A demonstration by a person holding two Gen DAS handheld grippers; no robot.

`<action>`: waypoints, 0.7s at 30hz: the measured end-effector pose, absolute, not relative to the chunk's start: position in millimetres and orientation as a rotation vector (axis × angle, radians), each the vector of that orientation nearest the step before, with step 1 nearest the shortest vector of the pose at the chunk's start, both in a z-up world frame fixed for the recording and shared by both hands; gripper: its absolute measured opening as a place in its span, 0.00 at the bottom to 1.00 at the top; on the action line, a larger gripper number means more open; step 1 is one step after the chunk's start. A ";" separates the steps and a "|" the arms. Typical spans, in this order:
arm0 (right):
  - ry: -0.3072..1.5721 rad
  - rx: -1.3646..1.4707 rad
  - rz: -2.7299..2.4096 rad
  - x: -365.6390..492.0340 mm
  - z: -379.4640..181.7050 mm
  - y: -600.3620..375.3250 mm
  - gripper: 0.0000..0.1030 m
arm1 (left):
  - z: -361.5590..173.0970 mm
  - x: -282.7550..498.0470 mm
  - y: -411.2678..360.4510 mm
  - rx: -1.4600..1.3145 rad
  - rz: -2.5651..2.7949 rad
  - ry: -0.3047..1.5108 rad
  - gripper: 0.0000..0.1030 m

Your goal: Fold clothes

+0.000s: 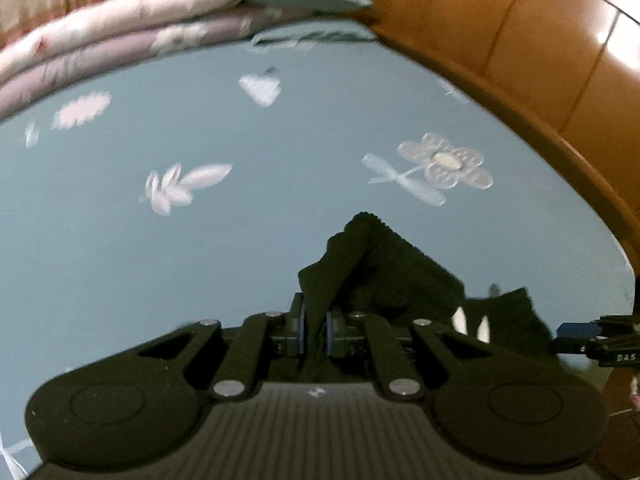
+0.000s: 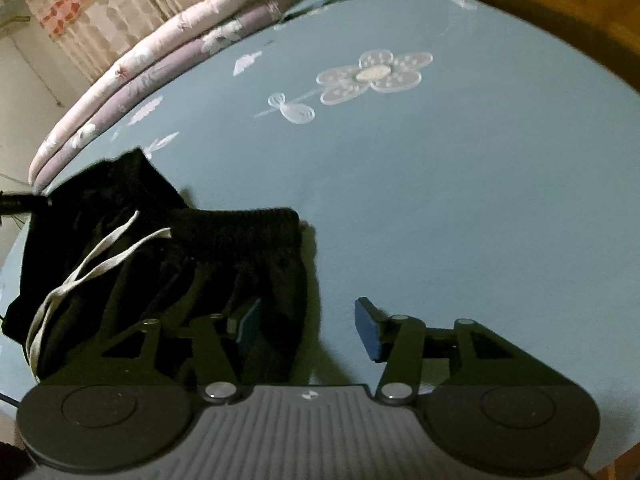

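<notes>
Left tongs (image 1: 315, 334) angled down – clamping black shorts (image 1: 384, 264) | right tongs (image 2: 308, 332) angled down – parted

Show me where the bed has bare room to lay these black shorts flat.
Bare blue sheet runs from the black shorts across to the wooden bed frame, below the big flower print. It is crowded at the far edge, where folded quilts are stacked.

A bed covered by a blue-grey sheet (image 2: 460, 200) embroidered with white flowers and leaves carries a crumpled pair of black knit shorts (image 2: 224, 248) with white drawstrings. Folded pink and mauve quilts (image 2: 132, 76) lie along its far edge.
</notes>
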State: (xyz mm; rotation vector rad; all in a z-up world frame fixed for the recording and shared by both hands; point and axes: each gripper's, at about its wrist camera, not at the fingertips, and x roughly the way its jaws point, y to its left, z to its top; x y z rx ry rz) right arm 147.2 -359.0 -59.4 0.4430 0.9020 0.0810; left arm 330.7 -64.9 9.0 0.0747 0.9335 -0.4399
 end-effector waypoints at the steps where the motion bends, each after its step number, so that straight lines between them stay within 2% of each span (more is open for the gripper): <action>1: 0.904 0.460 0.086 148.5 -62.5 -360.3 0.58 | 2.0 329.5 -61.9 0.068 -0.438 0.947 0.08; 5: 0.888 0.528 0.113 154.4 -67.4 -364.9 0.64 | -18.7 331.3 -54.6 0.026 -0.447 0.993 0.14; 9: 0.893 0.518 0.139 166.3 -66.3 -356.8 0.64 | -29.9 333.2 -45.6 -0.008 -0.441 1.009 0.35; 10: 0.899 0.510 0.153 169.2 -66.5 -352.2 0.64 | -32.9 334.4 -44.1 -0.014 -0.444 1.021 0.40; 11: 0.905 0.500 0.168 172.3 -67.0 -347.1 0.64 | -36.0 336.3 -43.0 -0.018 -0.449 1.033 0.41; 12: 0.914 0.482 0.177 175.2 -67.3 -341.0 0.58 | -38.7 338.0 -43.5 -0.016 -0.458 1.049 0.41; 13: 0.924 0.461 0.183 178.1 -67.5 -334.3 0.51 | -41.4 339.5 -44.2 -0.014 -0.468 1.065 0.38; 14: 0.936 0.426 0.178 180.3 -67.2 -327.7 0.34 | -40.0 338.8 -45.6 -0.007 -0.476 1.061 0.36; 15: 0.943 0.394 0.170 181.2 -65.6 -323.5 0.25 | -37.8 337.7 -47.1 0.001 -0.483 1.052 0.26; 16: 0.947 0.367 0.163 181.5 -63.5 -320.5 0.24 | -35.6 336.5 -48.7 0.009 -0.490 1.044 0.06; 17: 0.945 0.356 0.158 180.9 -60.8 -319.9 0.18 | -33.4 335.4 -50.2 0.016 -0.497 1.036 0.05; 21: 0.885 0.316 0.113 170.0 -37.7 -323.6 0.12 | -12.1 334.2 -62.4 0.120 -0.497 0.942 0.05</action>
